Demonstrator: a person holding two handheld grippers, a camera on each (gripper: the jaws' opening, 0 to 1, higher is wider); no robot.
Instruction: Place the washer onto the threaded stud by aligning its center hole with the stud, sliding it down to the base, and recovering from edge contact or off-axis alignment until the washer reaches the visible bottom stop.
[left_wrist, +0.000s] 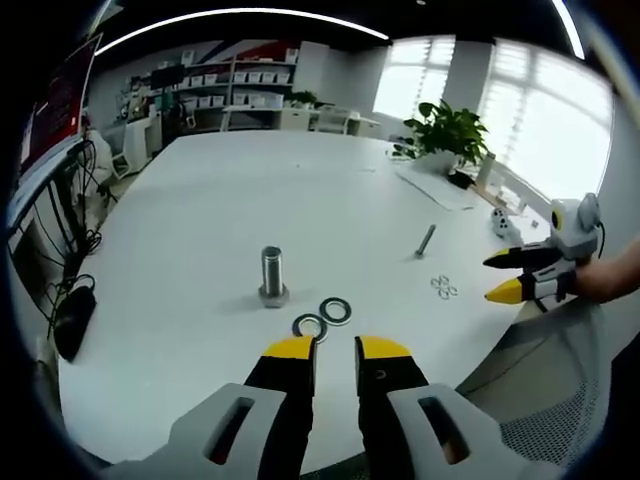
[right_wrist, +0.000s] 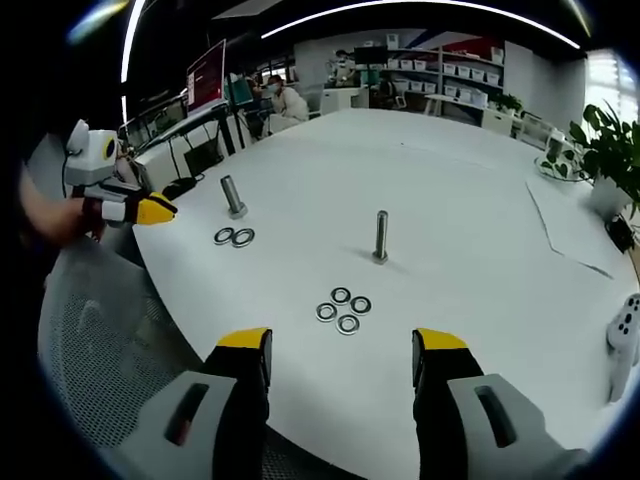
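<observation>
Two steel studs stand upright on the white table. One stud is just ahead of my left gripper, with two loose washers lying flat between it and the jaws. The jaws are narrowly apart with nothing between them. The other stud stands ahead of my right gripper, whose jaws are wide open and empty; several washers lie in a cluster just beyond them. No washer sits on either stud. Each gripper shows in the other's view: right gripper, left gripper.
A grey mesh chair sits at the table's near edge under the grippers. A sheet of paper and a potted plant are at the far side. A white controller lies near the right edge.
</observation>
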